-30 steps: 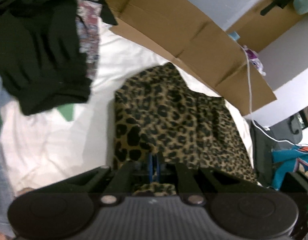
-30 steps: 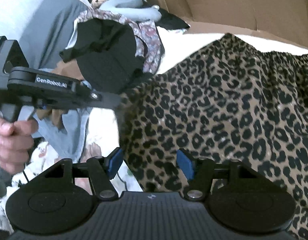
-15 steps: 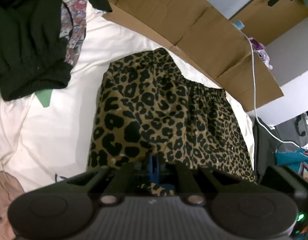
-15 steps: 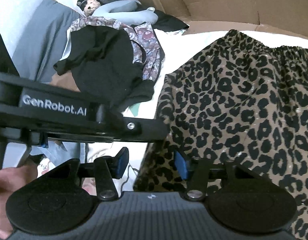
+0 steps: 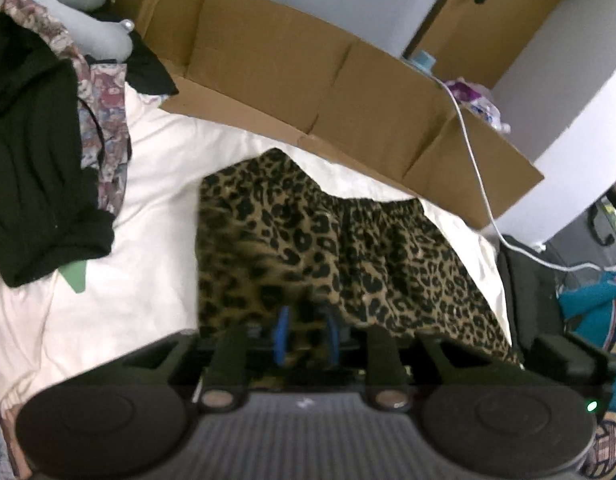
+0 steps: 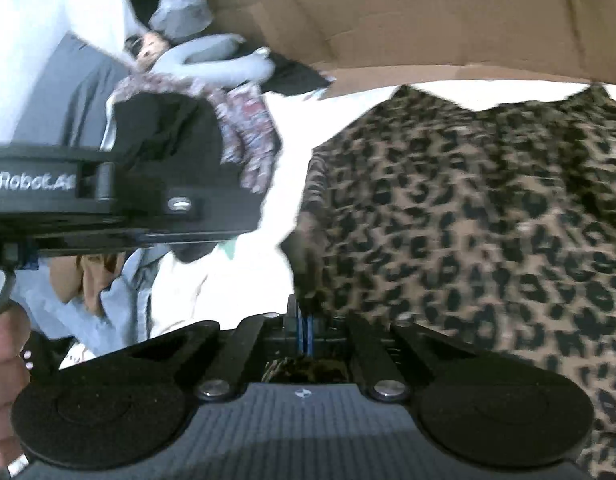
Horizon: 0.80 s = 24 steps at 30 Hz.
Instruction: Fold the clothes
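A: Left hand-held gripper [image 5: 305, 338] first — jaws are opening, blue pads apart, near hem of the leopard-print skirt [image 5: 308, 248] lies between them. Pads don't look to be pressing it.

B: Right hand-held gripper [image 6: 305, 330]?

A: Clenched. Blue pads tight together, pinching the skirt's near left edge; a bit of leopard cloth shows just behind the pads. Blurry frame, though.

B: Where's the skirt?

A: Flat on the white bedsheet [image 5: 155, 200], elastic waistband at the far side, hem near the grippers. In the right wrist view it fills the right half of the picture.

B: Anything else on the bed?

A: Black garment [image 5: 31, 160] at the left, well apart from the skirt, with a floral patterned garment [image 5: 103, 120] along its right edge. Grey plush toy [image 5: 79, 20] at far left. Small green scrap [image 5: 77, 276] peeks out under the black garment.

B: Behind the bed?

A: Flattened cardboard sheet [image 5: 308, 80] along the far edge, white cable [image 5: 480, 168] trailing over its right end.

B: Person visible?

A: Right wrist view only: a hand [image 6: 3, 360] at lower left gripping the left device's handle, whose black body crosses the left of the frame.
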Available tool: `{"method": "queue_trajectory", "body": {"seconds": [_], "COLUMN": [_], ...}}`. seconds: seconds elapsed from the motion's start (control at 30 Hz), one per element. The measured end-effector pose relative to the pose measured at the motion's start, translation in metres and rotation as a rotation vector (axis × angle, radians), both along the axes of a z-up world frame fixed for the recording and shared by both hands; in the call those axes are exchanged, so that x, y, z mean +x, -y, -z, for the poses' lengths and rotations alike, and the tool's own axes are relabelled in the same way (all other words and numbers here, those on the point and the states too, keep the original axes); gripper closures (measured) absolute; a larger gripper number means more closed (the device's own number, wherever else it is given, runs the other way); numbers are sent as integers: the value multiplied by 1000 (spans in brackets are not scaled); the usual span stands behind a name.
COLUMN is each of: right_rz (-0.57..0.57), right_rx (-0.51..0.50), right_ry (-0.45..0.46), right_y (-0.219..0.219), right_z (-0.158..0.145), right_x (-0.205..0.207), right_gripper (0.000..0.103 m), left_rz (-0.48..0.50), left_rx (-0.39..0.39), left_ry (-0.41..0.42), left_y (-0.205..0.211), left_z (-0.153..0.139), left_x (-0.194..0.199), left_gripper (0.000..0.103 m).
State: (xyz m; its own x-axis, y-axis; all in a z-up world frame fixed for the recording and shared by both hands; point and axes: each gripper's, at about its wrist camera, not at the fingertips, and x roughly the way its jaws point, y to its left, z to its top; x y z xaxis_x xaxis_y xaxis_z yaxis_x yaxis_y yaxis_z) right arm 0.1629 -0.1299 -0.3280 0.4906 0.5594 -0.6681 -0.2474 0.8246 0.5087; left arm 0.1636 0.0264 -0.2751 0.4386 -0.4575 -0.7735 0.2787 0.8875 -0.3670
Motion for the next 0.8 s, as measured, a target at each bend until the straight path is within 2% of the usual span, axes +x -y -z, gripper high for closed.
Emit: {"method": "queue_trajectory", "body": {"seconds": [0.2, 0.37, 0.5, 0.63, 0.8], "right_rz": [108, 139, 209, 250, 384], "right_rx": [6, -39, -4, -13, 29], "right_ry": [16, 12, 19, 10, -39], "right_y": [59, 98, 129, 154, 198], "right_z": [-9, -14, -13, -9, -1], "right_x": [-2, -3, -9, -19, -34], "right_gripper": [103, 103, 103, 103, 103], "left_rz": [-40, -27, 2, 51, 61], "left_rx": [62, 96, 115, 149, 148], "left_ry": [-62, -111, -140, -170, -196], "left_y": [0, 6, 11, 17, 24], "left_z": [24, 41, 53, 66, 75], "left_x": [7, 7, 3, 1, -1], "left_gripper": [77, 77, 77, 76, 75]}}
